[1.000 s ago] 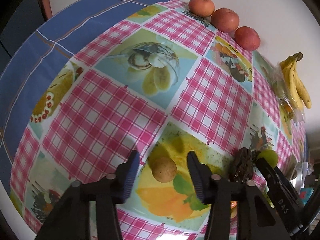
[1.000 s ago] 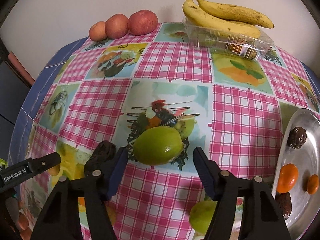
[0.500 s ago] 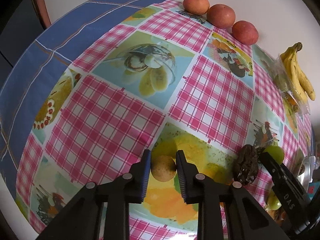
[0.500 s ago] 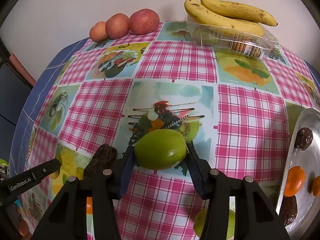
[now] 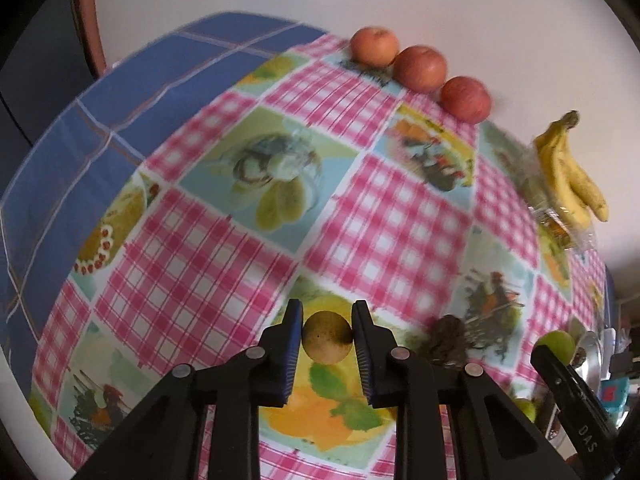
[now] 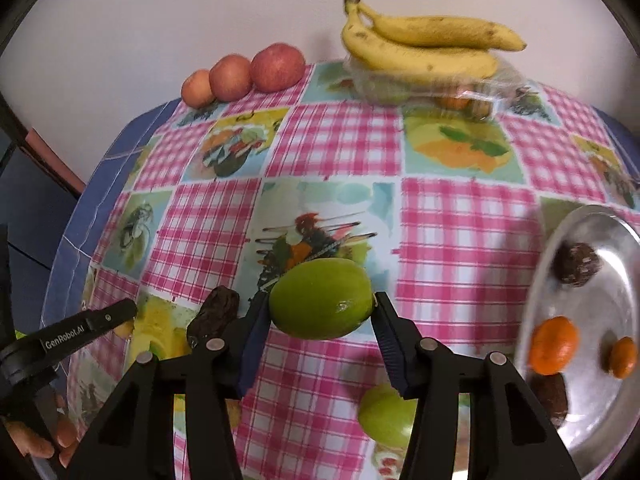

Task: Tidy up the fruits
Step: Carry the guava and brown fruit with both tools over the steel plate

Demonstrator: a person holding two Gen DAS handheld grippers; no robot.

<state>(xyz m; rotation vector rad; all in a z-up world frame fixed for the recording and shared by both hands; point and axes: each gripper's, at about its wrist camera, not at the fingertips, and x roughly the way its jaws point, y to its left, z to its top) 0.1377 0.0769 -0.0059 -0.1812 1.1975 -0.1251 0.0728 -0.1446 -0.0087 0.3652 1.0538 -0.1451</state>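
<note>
My left gripper [image 5: 327,336] is shut on a small round brown-yellow fruit [image 5: 327,337] and holds it just above the checked tablecloth. My right gripper [image 6: 320,312] is shut on a green oval fruit [image 6: 321,298] and holds it above the cloth. A dark wrinkled fruit [image 6: 214,314] lies on the cloth beside the right gripper's left finger; it also shows in the left wrist view [image 5: 446,339]. A second green fruit [image 6: 384,414] lies below the right gripper. A metal plate [image 6: 612,304] at the right holds two small oranges [image 6: 554,345] and dark fruits.
Three red apples [image 6: 240,74] sit in a row at the table's far edge by the wall. A banana bunch [image 6: 420,46] rests on a clear plastic box [image 6: 472,94] at the far right. The left gripper [image 6: 68,338] shows at the right view's lower left.
Both grippers closed from open onto their fruits, the left on the small brown one, the right on the green one, and both have lifted a little off the cloth.
</note>
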